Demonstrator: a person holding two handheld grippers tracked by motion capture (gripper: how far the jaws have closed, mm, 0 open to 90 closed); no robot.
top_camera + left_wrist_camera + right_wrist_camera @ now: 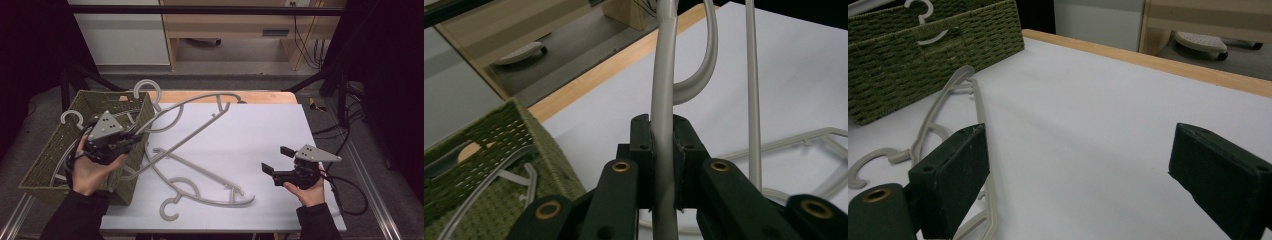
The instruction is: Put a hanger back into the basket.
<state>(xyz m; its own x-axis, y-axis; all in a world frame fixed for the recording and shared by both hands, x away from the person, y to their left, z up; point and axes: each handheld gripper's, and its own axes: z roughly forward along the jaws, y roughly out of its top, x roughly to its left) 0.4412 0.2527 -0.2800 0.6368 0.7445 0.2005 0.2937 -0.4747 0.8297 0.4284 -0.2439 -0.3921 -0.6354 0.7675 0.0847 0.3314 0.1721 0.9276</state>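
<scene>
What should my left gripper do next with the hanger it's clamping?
Probably carry it over the green basket and lower it in. The left gripper is shut on the grey hanger, held beside the basket, where other hangers already lie. The right gripper is open, with one more hanger flat on the table.

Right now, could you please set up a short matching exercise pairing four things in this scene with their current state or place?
Things:
1. left tongs
2. right tongs
3. woven basket
4. flat hanger

States or places:
A. lying on the white sheet, hook toward the near edge
B. open, holding nothing
C. at the table's left, with hangers inside
D. shut on a lifted hanger's bar

Pairs: 1-D, 2-B, 3-C, 4-A
</scene>
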